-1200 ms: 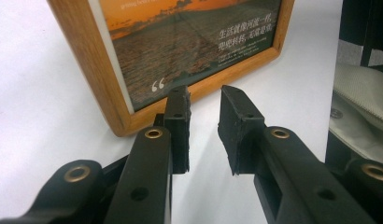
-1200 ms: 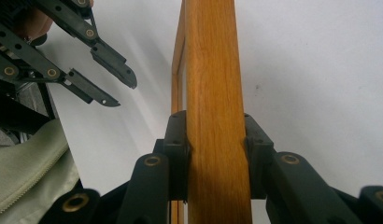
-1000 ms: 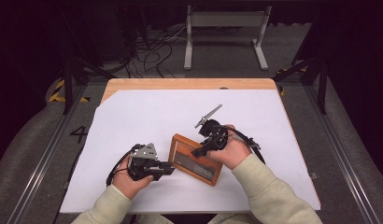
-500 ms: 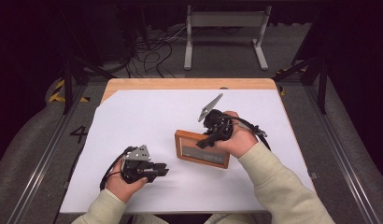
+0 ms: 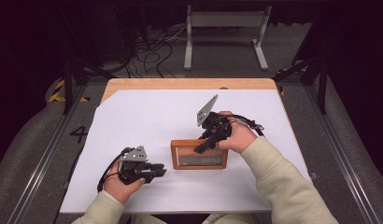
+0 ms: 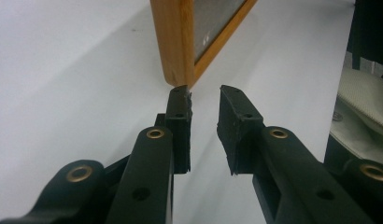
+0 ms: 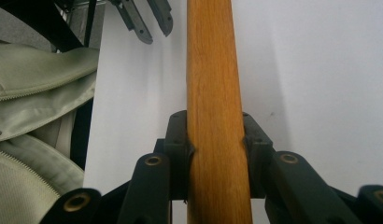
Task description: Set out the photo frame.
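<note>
in the high view, a white sheet (image 5: 147, 116) is seen spread over a wooden table (image 5: 189, 84), and a wooden picture frame (image 5: 199, 154) with a dark glazed panel is seen lying on the sheet, a little right of the middle and toward the near edge. the right gripper (image 5: 202, 147) is held by the right hand (image 5: 236, 135) at the frame's upper right part, and its jaws are pointed down onto the frame's top rail. a grey three-cornered plate (image 5: 207, 108) is raised from this gripper toward the far side. the left gripper (image 5: 160, 171) is held in the left hand (image 5: 117, 179) on the sheet, just left of the frame's lower left corner and apart from it. pale sleeves (image 5: 283, 186) are seen coming in from the bottom edge.

in the left gripper view, the left gripper (image 6: 203, 102) is shown with its jaws parted by a narrow gap, and nothing is held between them. the corner of the picture frame (image 6: 180, 46) is seen just beyond the jaw tips, resting on the white sheet (image 6: 63, 70); whether the left jaw tip touches the wood cannot be told.

in the right gripper view, the right gripper (image 7: 216, 140) is shown clamped on a wooden rail of the picture frame (image 7: 213, 70), with a pad pressed against each side of the rail. the white sheet (image 7: 320, 60) is seen behind it, and pale fabric (image 7: 35, 93) is seen at the left.
</note>
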